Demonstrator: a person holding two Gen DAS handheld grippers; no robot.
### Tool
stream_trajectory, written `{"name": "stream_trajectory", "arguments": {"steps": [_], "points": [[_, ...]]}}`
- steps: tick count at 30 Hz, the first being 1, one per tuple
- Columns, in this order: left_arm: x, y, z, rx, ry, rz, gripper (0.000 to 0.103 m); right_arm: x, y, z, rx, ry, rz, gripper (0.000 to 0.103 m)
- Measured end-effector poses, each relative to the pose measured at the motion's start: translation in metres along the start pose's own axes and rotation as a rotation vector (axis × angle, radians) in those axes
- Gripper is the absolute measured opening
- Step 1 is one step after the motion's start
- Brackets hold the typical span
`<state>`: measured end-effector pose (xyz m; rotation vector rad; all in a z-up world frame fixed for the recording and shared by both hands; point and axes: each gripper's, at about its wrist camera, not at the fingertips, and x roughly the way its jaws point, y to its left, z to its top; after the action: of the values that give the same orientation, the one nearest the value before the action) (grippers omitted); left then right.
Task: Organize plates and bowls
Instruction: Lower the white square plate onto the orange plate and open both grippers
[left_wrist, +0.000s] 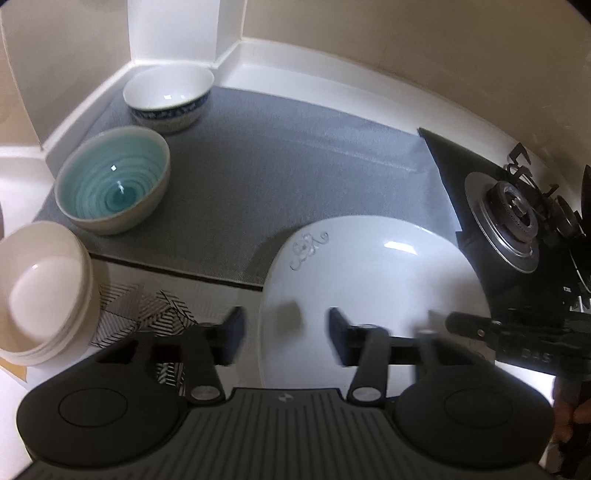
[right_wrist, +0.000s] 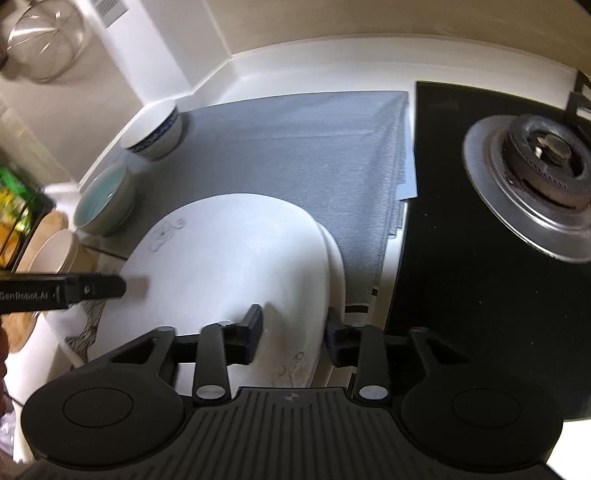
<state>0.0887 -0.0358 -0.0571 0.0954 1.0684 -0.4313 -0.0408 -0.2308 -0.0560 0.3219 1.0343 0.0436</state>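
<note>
A white plate (left_wrist: 369, 266) with a small grey flower motif lies at the front of the counter, partly on the grey mat (left_wrist: 295, 155). My left gripper (left_wrist: 286, 334) is open and straddles the plate's left rim without pressing on it. In the right wrist view the same plate (right_wrist: 229, 251) shows a second rim under its right edge. My right gripper (right_wrist: 293, 334) is open around that right rim. Each gripper's finger shows in the other's view. A teal bowl (left_wrist: 114, 181), a blue-patterned white bowl (left_wrist: 168, 98) and stacked cream bowls (left_wrist: 40, 291) stand at the left.
A black gas hob with its burner (right_wrist: 543, 155) borders the mat on the right. A black-and-white patterned cloth (left_wrist: 147, 314) lies under the plate's left side. A metal strainer (right_wrist: 48, 37) hangs at the upper left. White walls close the counter's back.
</note>
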Motion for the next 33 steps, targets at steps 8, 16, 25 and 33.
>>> {"name": "stream_trajectory", "arguments": {"steps": [8, 16, 25, 33], "points": [[0.006, 0.006, -0.009, -0.032, 0.024, -0.004, 0.081, -0.022, 0.000, 0.003, -0.064, -0.058, -0.017, 0.075], [0.020, 0.008, -0.017, -0.072, 0.083, -0.045, 0.083, -0.001, -0.013, -0.010, 0.067, 0.106, 0.085, 0.075], [0.029, 0.008, -0.017, -0.106, 0.109, -0.121, 0.079, 0.014, -0.004, -0.013, 0.063, 0.141, 0.082, 0.062], [0.031, 0.005, -0.013, -0.103, 0.099, -0.080, 0.060, 0.017, -0.019, -0.010, 0.150, 0.154, 0.074, 0.040]]}}
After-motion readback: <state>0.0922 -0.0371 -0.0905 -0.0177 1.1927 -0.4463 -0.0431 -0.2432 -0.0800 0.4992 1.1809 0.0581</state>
